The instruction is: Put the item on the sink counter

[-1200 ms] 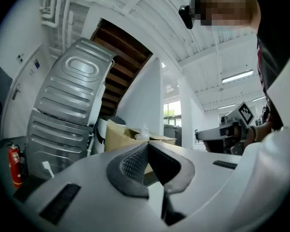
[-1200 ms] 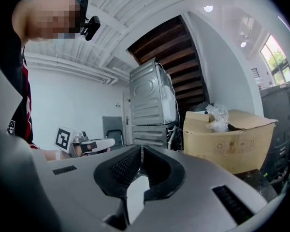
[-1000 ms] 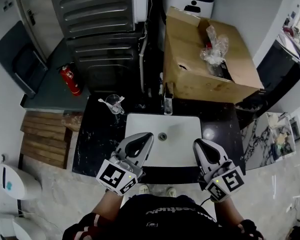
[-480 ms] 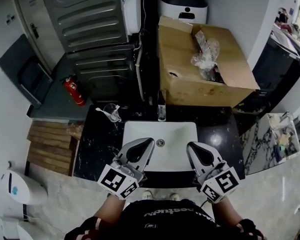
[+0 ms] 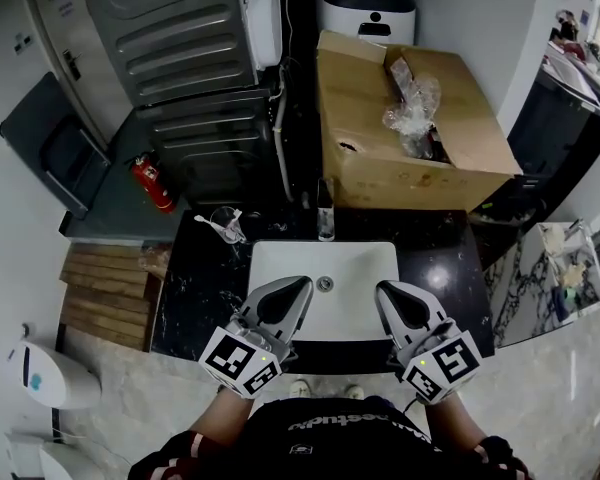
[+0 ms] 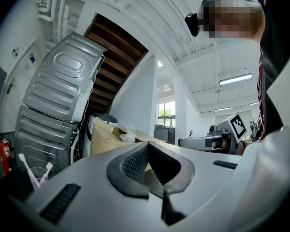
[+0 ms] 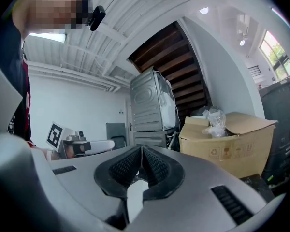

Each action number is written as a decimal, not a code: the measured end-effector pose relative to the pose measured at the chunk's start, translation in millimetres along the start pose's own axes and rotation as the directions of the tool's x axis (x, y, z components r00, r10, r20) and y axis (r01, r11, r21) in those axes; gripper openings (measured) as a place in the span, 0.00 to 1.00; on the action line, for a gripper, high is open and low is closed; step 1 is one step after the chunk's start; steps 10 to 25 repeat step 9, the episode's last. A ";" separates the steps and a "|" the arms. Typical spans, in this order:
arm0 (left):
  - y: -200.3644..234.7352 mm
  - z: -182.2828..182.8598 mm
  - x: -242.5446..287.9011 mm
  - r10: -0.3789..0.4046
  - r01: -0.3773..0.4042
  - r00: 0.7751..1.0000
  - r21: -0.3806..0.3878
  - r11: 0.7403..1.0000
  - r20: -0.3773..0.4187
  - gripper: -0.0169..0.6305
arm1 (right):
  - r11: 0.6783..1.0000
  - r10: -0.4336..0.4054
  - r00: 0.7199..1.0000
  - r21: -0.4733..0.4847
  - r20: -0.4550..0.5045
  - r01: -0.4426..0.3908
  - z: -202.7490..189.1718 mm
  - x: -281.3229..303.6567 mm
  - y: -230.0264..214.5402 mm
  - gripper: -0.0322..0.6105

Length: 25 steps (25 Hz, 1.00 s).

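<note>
In the head view both grippers hover side by side over the front edge of the black sink counter [image 5: 195, 288]. My left gripper [image 5: 301, 285] is shut and holds nothing; its pads meet in the left gripper view [image 6: 147, 147]. My right gripper [image 5: 383, 291] is also shut and empty [image 7: 141, 149]. Between and beyond them lies the white basin [image 5: 355, 263] with a faucet [image 5: 325, 220] at its back. A crumpled clear plastic bag [image 5: 412, 103] sits in an open cardboard box [image 5: 380, 158] behind the counter.
A glass cup with toothbrushes [image 5: 228, 227] stands at the counter's back left. Stacked grey machines [image 5: 175, 38] rise behind it, and a red fire extinguisher [image 5: 152, 183] stands on the floor to the left. A wooden pallet [image 5: 105, 288] lies left of the counter.
The two grippers have drawn slightly closer together over the counter's front edge. Both have stayed shut, and the view has shifted a little.
</note>
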<state>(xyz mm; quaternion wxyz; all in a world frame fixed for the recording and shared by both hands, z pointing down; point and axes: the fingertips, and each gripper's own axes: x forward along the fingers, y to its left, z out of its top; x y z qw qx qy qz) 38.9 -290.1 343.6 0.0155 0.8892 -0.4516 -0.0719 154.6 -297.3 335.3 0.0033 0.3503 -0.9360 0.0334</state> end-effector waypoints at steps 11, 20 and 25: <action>2.3 3.4 6.6 -0.010 0.010 1.000 -0.030 1.000 0.010 0.05 | 1.000 0.006 1.000 -0.006 -0.003 -0.006 1.8 4.4 -1.0 0.11; 2.3 3.4 6.6 -0.010 0.010 1.000 -0.030 1.000 0.010 0.05 | 1.000 0.006 1.000 -0.006 -0.003 -0.006 1.8 4.4 -1.0 0.11; 2.3 3.4 6.6 -0.010 0.010 1.000 -0.030 1.000 0.010 0.05 | 1.000 0.006 1.000 -0.006 -0.003 -0.006 1.8 4.4 -1.0 0.11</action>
